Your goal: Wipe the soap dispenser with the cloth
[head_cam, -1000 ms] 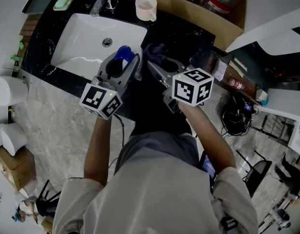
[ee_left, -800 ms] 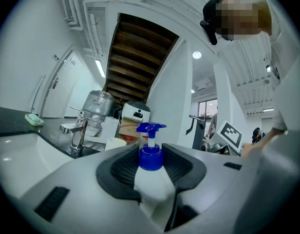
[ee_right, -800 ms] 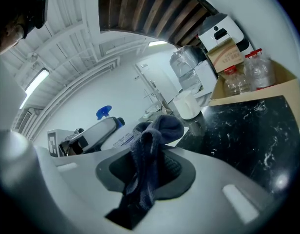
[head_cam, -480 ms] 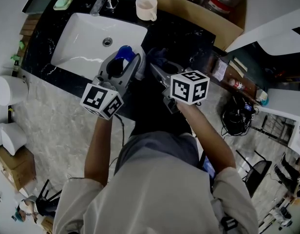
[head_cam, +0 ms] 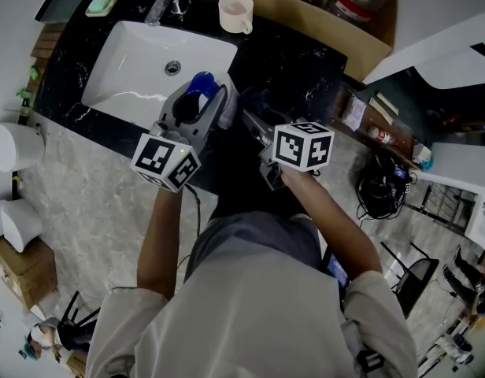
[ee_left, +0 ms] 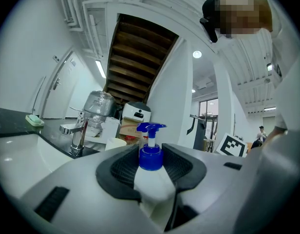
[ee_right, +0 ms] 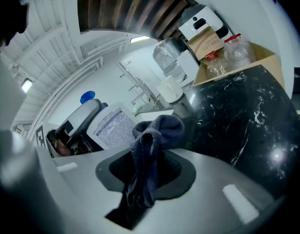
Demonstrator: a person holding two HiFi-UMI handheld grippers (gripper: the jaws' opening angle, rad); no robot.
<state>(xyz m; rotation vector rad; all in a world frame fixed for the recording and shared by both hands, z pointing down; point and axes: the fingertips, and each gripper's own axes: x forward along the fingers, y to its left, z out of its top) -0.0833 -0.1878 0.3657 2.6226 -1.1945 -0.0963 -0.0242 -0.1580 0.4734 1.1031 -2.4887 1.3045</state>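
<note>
1. The step in hand looked like bringing the cloth (ee_right: 159,128) against the soap dispenser (ee_left: 150,156). The left tongs (head_cam: 199,98) were closed on the dispenser's white body just under its blue collar.
2. The right tongs (ee_right: 151,172) were clamped on the dark blue cloth, whose bunched end stood out past the tips, near the bottle's printed label.
3. To do it well, I judged the bunched end should meet the label side squarely and rub along the body. The left grip should stay firm so the bottle does not twist.
4. Pressing too hard could push the bottle out of the pads.
5. The dispenser was a white bottle with a blue pump head, upright, at the front right corner of the sink (head_cam: 140,69) over the black marbled surface (ee_right: 237,111). Whether its base rested there I could not tell.
</note>
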